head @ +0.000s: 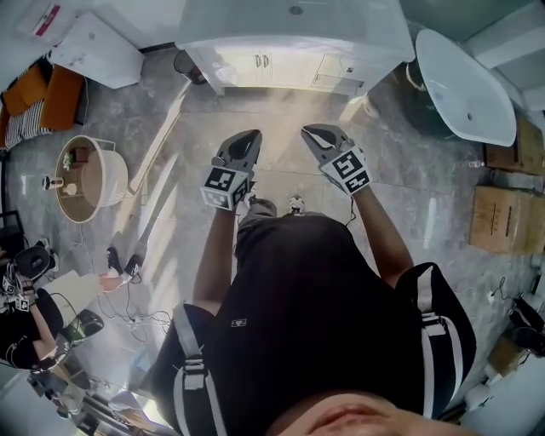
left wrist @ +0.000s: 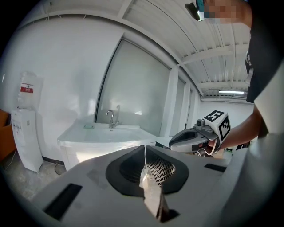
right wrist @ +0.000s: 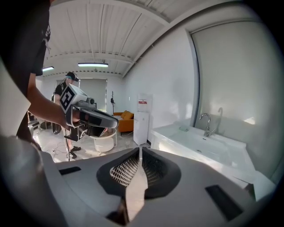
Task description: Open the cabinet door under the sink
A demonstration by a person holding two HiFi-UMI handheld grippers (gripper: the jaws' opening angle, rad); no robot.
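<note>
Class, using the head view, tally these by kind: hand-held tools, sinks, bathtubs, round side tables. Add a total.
Tools: 2 (left tool, right tool)
Sink: 1
Bathtub: 1
Round side table: 1
Total: 5

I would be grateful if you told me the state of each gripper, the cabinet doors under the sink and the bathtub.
Left gripper: shut, nothing between the jaws.
Right gripper: shut, nothing between the jaws.
Cabinet doors: closed, neither gripper on them.
Bathtub: empty.
</note>
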